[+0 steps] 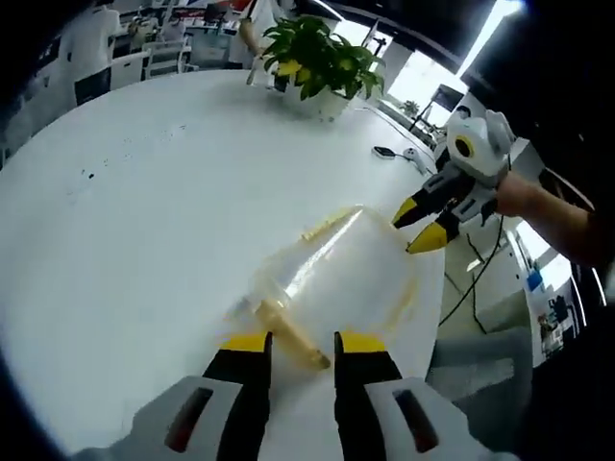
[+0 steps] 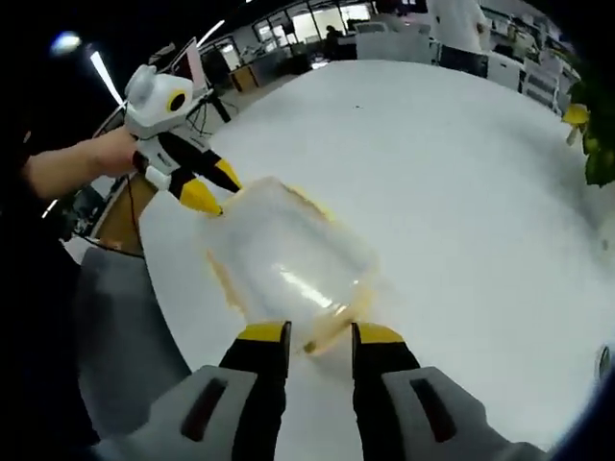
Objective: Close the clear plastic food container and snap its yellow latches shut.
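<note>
The container (image 1: 336,279) lies on the white worktop (image 1: 144,221) close to one edge, between the two claws. It is clear plastic with yellow latches (image 1: 288,331) along its sides, and its outline is blurred, so whether the lid sits fully down cannot be told.

In the left gripper view, the left claw (image 1: 302,348) rises from the bottom with its yellow-tipped jaws a little apart. One latch lies in the gap between the tips; whether the jaws press on it cannot be told. At the far side of the container the right claw (image 1: 423,223) comes in from the right, held in a hand (image 1: 514,195), its yellow tips spread slightly and just beside the container's far corner. A potted plant (image 1: 322,62) stands at the far edge of the worktop, and a small dark object (image 1: 384,152) lies near the edge to its right.

In the right gripper view, the left claw (image 2: 213,187) enters from the left, its tips at the container's (image 2: 288,259) far corner by the worktop's (image 2: 461,173) edge. The right claw (image 2: 320,338) rises from the bottom, jaws slightly parted, with a latch (image 2: 327,331) between the tips; contact is unclear. A person (image 2: 461,29) stands beyond the worktop's far edge.
</note>
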`<state>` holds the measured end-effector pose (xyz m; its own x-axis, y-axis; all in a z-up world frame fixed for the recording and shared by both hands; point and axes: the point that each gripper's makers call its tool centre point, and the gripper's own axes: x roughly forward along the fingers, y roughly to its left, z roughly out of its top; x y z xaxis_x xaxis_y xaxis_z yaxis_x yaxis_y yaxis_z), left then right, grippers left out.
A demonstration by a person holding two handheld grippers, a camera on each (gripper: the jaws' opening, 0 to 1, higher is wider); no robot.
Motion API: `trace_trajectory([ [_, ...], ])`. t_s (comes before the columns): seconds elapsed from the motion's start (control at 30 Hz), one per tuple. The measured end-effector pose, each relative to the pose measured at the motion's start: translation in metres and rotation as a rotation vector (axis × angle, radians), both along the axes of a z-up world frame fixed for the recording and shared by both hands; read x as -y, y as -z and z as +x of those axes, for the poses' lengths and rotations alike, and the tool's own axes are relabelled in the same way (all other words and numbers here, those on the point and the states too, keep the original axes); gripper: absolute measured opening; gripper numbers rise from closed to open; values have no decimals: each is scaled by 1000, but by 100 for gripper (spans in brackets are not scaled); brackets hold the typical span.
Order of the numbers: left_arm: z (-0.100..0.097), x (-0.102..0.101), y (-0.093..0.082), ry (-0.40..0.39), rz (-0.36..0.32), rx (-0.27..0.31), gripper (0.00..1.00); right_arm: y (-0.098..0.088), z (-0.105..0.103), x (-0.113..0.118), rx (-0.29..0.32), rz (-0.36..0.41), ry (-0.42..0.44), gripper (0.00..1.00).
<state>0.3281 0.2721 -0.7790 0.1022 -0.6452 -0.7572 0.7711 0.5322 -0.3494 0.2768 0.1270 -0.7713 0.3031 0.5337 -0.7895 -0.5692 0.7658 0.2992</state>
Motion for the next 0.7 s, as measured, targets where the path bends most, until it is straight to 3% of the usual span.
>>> trace_trajectory([
  [0.1, 0, 1, -1, -27, -11, -2, 21, 1, 0, 0, -44, 23, 25, 23],
  [0.3, -2, 1, -1, -52, -32, 1, 18, 1, -1, -3, -39, 3, -47, 22],
  [0.37, -5, 7, -6, -59, -96, -26, 15, 1, -1, -5, -44, 14, -43, 21],
  [0.43, -2, -2, 11, -85, -57, -11, 14, 2, 0, -6, -45, 30, -40, 21],
  [0.47, 0, -5, 4, -101, -58, -10, 14, 2, 1, -8, -48, 48, -27, 21],
  [0.63, 2, -18, 3, -168, -66, -30, 13, 3, 3, -22, -62, 96, -37, 19],
  [0.67, 5, -20, 2, -172, -61, -10, 12, 5, -18, -23, -161, 85, -82, 18],
  [0.7, 4, -24, 2, -189, -59, -30, 12, 5, -3, -32, -105, 96, -65, 18],
])
